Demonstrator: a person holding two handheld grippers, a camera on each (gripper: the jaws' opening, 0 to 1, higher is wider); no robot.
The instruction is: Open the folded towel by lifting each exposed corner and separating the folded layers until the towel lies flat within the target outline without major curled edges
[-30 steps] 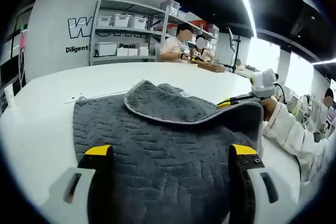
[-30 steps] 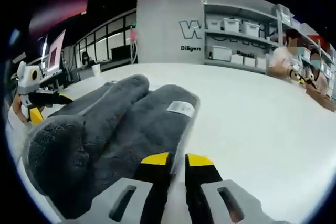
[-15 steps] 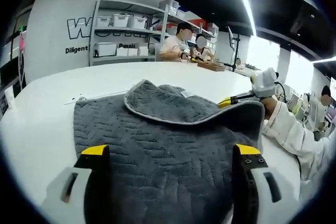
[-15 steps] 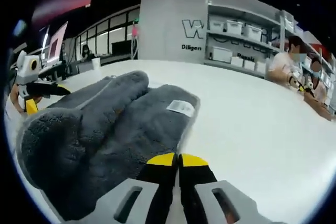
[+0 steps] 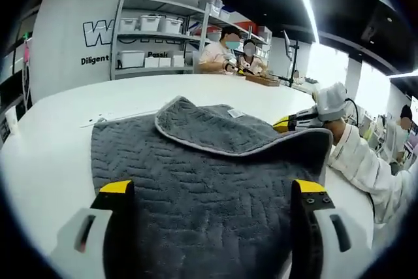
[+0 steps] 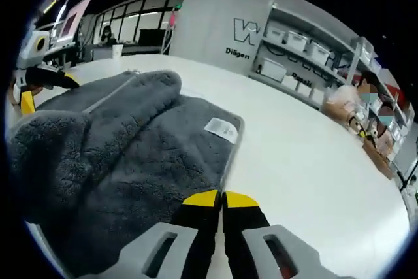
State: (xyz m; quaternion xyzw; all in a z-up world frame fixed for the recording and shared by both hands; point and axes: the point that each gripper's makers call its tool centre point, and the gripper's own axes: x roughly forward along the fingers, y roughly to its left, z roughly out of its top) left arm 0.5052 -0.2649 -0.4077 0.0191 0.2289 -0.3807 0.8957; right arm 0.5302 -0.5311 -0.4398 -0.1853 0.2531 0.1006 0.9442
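A dark grey towel [image 5: 196, 181] with pale trim lies on the white table [image 5: 52, 122], its upper layer folded back into a flap [image 5: 209, 129] with a white label [image 5: 236, 114]. My left gripper [image 5: 212, 187] hovers open over the towel's near part, jaws wide apart and nothing between them. My right gripper [image 5: 287, 123] sits at the towel's raised right edge. In the right gripper view that gripper [image 6: 221, 198] is shut on the edge of the towel [image 6: 130, 155], near its label [image 6: 222, 129]. The towel bulges in thick folds on the left, where the left gripper [image 6: 46, 89] shows.
Shelving [image 5: 157, 37] with white bins stands along the back wall. Two people [image 5: 232, 53] work at a far table. A person's white sleeve [image 5: 366, 168] reaches in from the right. Bare white table [image 6: 313, 161] spreads to the right of the towel.
My right gripper's jaws went from a small gap to fully shut at the towel's edge, and its view tilted and shifted. The left gripper stays open in nearly the same place.
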